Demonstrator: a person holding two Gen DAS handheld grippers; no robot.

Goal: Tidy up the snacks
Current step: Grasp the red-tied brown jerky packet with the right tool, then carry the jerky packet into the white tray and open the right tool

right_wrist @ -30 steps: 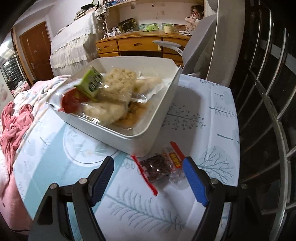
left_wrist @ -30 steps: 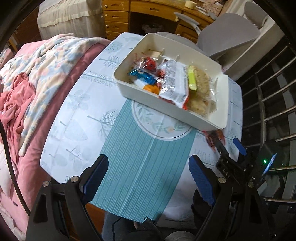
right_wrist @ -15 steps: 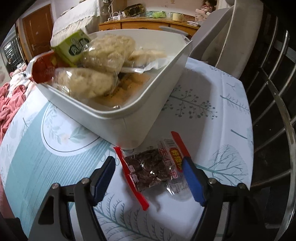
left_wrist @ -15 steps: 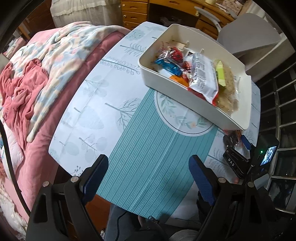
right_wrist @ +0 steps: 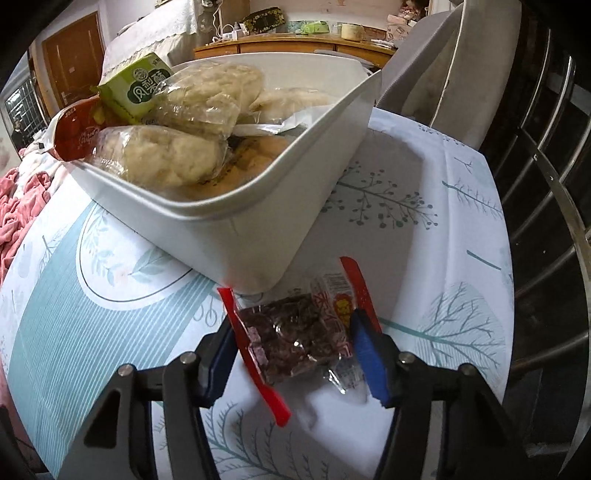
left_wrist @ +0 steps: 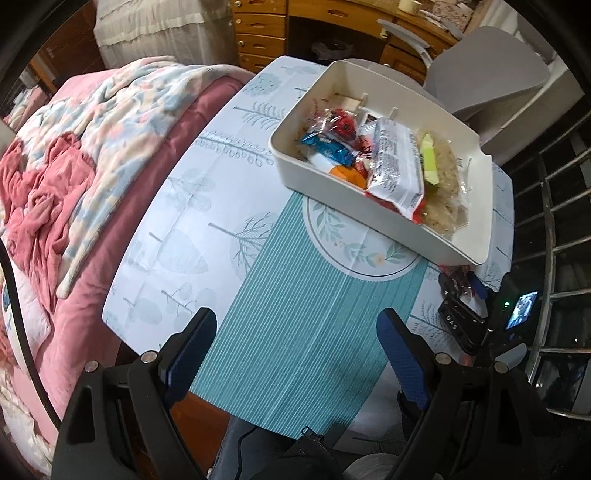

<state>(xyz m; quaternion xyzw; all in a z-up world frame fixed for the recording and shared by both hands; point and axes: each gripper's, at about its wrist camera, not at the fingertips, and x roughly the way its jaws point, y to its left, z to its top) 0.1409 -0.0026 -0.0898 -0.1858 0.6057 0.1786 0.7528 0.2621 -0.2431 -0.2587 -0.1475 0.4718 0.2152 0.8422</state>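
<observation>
A white plastic bin [left_wrist: 317, 181] [right_wrist: 258, 229] on the table holds several snack packets: rice cakes [right_wrist: 166, 155], a green pack [right_wrist: 136, 88], a red-and-white bag [left_wrist: 395, 170]. A clear packet of dark dried fruit with red edges [right_wrist: 295, 336] lies on the tablecloth just in front of the bin's corner. My right gripper [right_wrist: 295, 350] is low over it, its jaws part closed around the packet, pads touching its red edges. It shows small in the left wrist view [left_wrist: 461, 291]. My left gripper [left_wrist: 295, 354] is open and empty above the teal stripe.
The table wears a white tree-print cloth with a teal striped band [left_wrist: 314, 325]. A bed with pink and patterned blankets [left_wrist: 74, 155] lies left. A grey chair [left_wrist: 487, 70] and wooden drawers [left_wrist: 266, 29] stand behind. Metal railing [right_wrist: 546, 184] runs along the right.
My right gripper has moved forward and down and narrowed its jaws around the dried fruit packet. My left gripper has drawn back and up, staying open.
</observation>
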